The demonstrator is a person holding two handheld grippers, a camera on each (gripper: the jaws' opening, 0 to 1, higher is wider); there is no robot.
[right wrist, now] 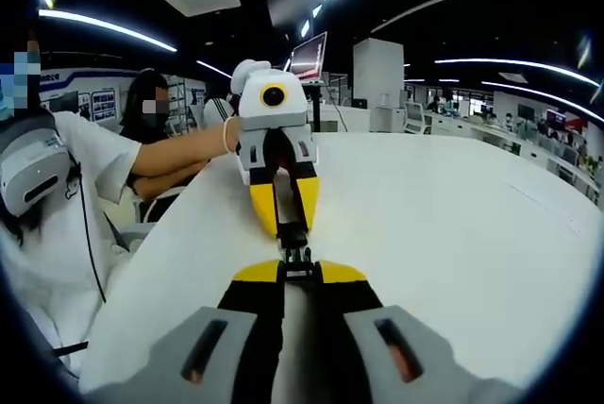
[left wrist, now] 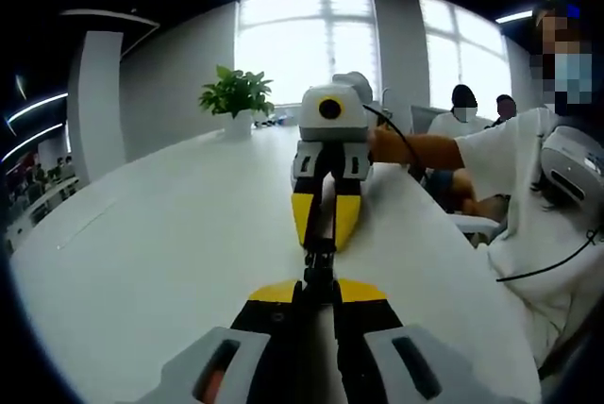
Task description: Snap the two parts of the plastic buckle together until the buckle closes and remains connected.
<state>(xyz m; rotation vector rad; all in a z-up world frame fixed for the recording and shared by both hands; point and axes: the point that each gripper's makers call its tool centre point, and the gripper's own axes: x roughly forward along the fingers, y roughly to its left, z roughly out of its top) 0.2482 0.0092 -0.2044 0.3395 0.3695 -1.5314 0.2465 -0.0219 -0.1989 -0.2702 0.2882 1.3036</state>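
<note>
Now | buckle [left wrist: 319,267] between both tips | left gripper [left wrist: 318,293], right gripper [right wrist: 300,277] clamp it

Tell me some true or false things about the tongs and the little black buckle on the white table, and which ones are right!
1. Both tongs pinch the small black plastic buckle from opposite ends. True: the left tongs and the right tongs face each other.
2. The buckle lies flat on the white table, untouched. False: it is held between the two tongs.
3. A green potted plant in a white pot stands at the far end of the table. True.
4. The tongs have red tips. False: the tips are yellow and black.
5. The right tongs are wide open. False: they are shut on the buckle.
</note>
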